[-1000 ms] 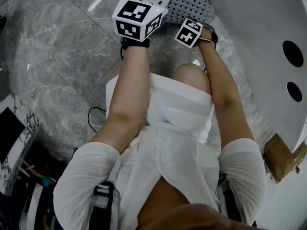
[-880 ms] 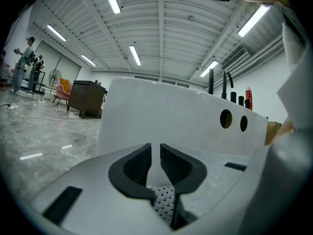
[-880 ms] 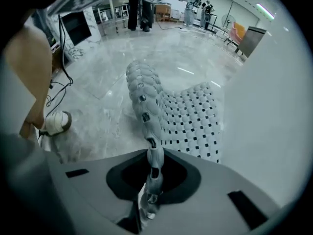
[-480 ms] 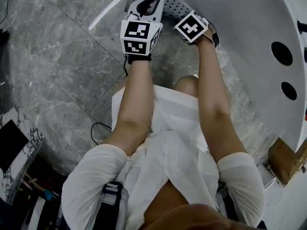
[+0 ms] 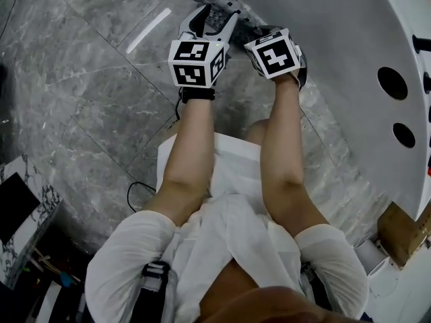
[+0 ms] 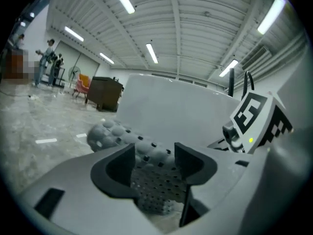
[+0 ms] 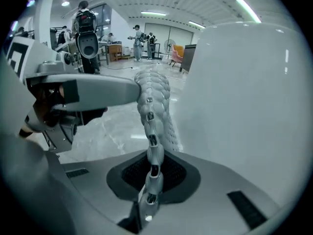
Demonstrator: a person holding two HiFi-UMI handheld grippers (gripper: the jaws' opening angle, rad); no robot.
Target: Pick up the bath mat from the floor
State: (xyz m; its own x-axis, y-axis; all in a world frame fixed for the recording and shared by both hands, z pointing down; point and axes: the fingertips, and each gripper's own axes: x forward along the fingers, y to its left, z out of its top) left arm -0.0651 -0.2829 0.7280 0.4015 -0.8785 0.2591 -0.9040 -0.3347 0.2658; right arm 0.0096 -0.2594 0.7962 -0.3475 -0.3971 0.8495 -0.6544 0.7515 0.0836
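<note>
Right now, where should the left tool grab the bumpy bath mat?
Probably the thin edge of the bath mat, just left of where the right tool pinches it. The mat is a thin, bendy sheet, so slide the left tool on edgeways, one jaw on each face. Its jaws have just been opening, with the mat between them, unpressed.

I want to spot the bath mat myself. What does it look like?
Find the big white tub. Beside its wall, the right tongs pinch the bath mat. It is the only bumpy grey sheet full of little holes.
</note>
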